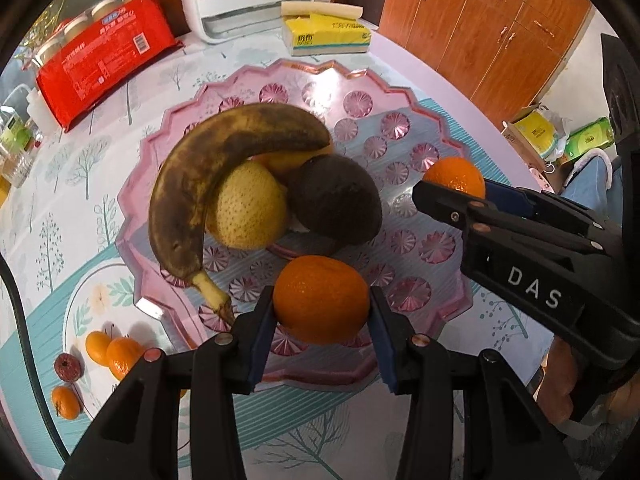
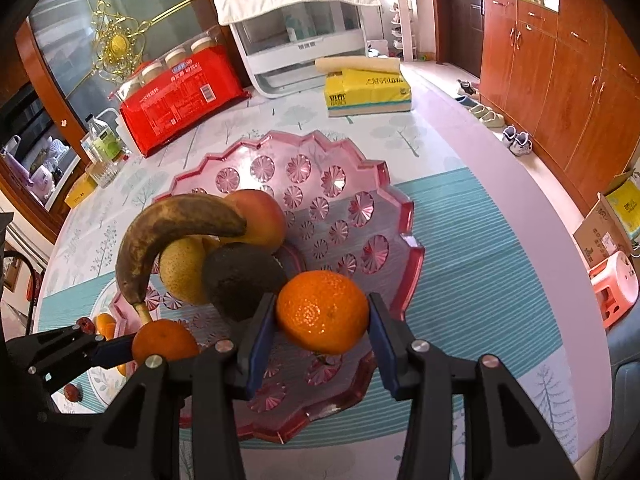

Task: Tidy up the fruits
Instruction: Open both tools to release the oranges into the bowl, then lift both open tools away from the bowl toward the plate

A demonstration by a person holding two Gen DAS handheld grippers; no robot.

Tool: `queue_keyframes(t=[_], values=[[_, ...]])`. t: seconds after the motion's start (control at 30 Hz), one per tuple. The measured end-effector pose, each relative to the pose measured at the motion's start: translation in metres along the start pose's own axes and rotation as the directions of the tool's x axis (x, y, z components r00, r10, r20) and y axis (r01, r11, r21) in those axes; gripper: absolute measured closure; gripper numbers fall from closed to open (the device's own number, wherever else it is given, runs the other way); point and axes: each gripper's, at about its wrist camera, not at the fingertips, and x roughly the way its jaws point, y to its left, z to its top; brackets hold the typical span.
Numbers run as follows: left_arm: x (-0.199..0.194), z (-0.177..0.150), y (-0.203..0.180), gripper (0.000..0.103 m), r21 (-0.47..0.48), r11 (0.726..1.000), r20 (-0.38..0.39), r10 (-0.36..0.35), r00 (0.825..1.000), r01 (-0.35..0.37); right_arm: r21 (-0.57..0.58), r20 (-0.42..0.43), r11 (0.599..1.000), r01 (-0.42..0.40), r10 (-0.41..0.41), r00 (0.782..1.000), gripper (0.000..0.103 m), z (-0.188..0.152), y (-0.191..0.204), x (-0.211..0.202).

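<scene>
Left wrist view: a mandarin (image 1: 321,299) is held between the pads of the left gripper (image 1: 321,320), jaws closed on its sides, above the near rim of the pink tray (image 1: 420,92). No long axis, the fruit is roughly round, so release direction is not critical. Ahead of the jaws, mid-tray: banana (image 1: 208,184) curved over a pear (image 1: 250,206), avocado (image 1: 336,200) to the right of it. Bare tray floor lies directly ahead and ahead-right of the jaws; the pile is ahead-left. The right gripper (image 1: 452,196) is seen ahead-right, clamped on a second mandarin (image 1: 456,176) over the tray's right side. Left of the jaws, off the tray, more small oranges (image 1: 110,350) and a red date (image 1: 68,366) lie on the table (image 1: 400,60).

Right wrist view: the second mandarin (image 2: 322,311) is gripped between the pads of the right gripper (image 2: 322,332), over the tray's (image 2: 400,208) near edge. Avocado (image 2: 242,280) is just ahead-left of the jaws, banana (image 2: 168,232) and pear (image 2: 182,272) beyond it, a peach (image 2: 260,220) behind. Free floor is ahead and ahead-right. The left gripper (image 2: 160,350) with its mandarin (image 2: 165,340) sits close at the left.

Judgement: both fruits are probably to be set down on the tray; the grippers are near each other, so collision and knocking the avocado are the risks.
</scene>
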Motion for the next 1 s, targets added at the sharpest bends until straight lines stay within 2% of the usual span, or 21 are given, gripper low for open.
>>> queue_keyframes(t=[0.13, 0.3, 0.43, 1.0], values=[[0.0, -0.002, 0.003, 0.059, -0.016, 1.0, -0.009, -0.002, 1.0, 0.002, 0.01, -0.028, 1.0, -0.006, 0.006, 1.0, 0.057, 0.0, 0.0, 0.005], [-0.008, -0.002, 0.003, 0.041, -0.018, 1.0, 0.021, 0.01, 1.0, -0.009, 0.025, -0.023, 1.0, -0.014, 0.015, 1.0, 0.055, 0.0, -0.002, 0.003], [-0.01, -0.002, 0.004, 0.04, -0.023, 1.0, 0.024, 0.014, 1.0, -0.013, 0.025, 0.009, 1.0, -0.015, 0.015, 1.0, 0.048, 0.002, -0.002, -0.004], [-0.027, -0.007, 0.012, 0.036, -0.043, 0.999, 0.048, 0.032, 0.998, -0.03, 0.009, 0.045, 1.0, -0.005, 0.005, 0.999, 0.047, 0.001, 0.004, -0.019]])
